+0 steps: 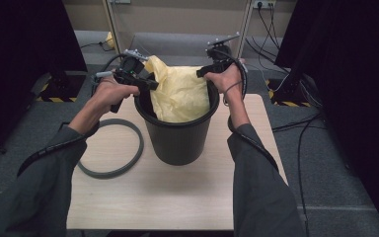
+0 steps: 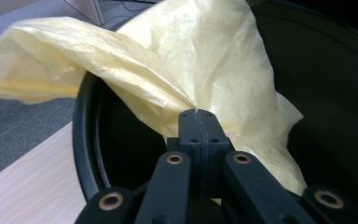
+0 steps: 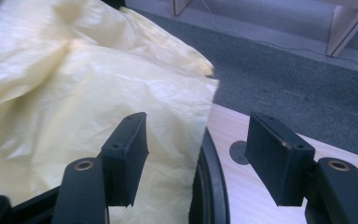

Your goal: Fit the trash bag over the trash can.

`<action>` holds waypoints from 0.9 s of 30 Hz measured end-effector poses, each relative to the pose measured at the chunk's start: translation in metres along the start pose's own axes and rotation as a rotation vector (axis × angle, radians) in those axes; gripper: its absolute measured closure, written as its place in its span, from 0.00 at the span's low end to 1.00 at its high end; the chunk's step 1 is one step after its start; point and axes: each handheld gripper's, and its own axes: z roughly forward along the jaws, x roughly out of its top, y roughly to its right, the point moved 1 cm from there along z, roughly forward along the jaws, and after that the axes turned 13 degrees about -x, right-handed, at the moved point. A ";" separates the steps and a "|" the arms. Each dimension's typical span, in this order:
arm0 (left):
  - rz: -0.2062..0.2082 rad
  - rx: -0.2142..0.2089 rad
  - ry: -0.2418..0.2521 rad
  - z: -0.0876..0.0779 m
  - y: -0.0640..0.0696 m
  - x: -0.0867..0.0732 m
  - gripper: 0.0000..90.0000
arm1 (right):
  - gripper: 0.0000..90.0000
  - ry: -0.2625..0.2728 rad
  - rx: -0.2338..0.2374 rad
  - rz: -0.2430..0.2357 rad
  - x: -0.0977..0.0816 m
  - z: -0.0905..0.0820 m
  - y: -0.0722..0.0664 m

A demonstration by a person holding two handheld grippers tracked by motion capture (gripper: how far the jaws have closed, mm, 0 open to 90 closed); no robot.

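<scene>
Both forearms reached forward from the bottom of the high view to a black bin [image 1: 180, 133] that stood upright near the middle of the tabletop [image 1: 177, 197]. The left gripper [image 1: 145, 84] was held at the bin's left rim, its jaws pressed fully together on a fold of the yellow bag [image 1: 180, 94] just inside the rim; the left gripper view showed the film pinched between the closed tips and billowing up over the rim. The right gripper [image 1: 205, 71] sat at the far right rim, the hand [image 1: 224, 79] curled round its handle. Its jaws stood well apart with nothing gripped: one lay over the bag inside the bin, the other outside above the tabletop, the rim between them. The bag filled the bin's mouth and rose crumpled above it. A grey ring [image 1: 113, 148] lay flat on the tabletop just left of the bin, partly under the left sleeve. Cables trailed on the grey floor [image 1: 325, 163] to the right.
</scene>
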 end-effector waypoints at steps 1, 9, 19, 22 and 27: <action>-0.001 -0.001 0.003 0.001 0.000 -0.002 1.00 | 0.43 0.000 -0.003 -0.002 0.001 0.004 -0.001; -0.001 0.003 -0.005 0.005 -0.003 -0.008 1.00 | 0.67 0.014 0.023 -0.066 0.011 0.024 -0.016; -0.012 0.010 -0.002 0.006 -0.006 -0.009 0.99 | 1.00 0.130 0.069 -0.169 0.019 -0.005 -0.020; -0.014 0.018 -0.009 0.008 -0.005 -0.009 0.99 | 1.00 0.118 0.062 -0.180 0.016 -0.012 -0.018; -0.007 0.023 -0.022 0.010 -0.004 -0.007 0.99 | 0.62 0.051 0.016 -0.071 0.012 0.005 -0.013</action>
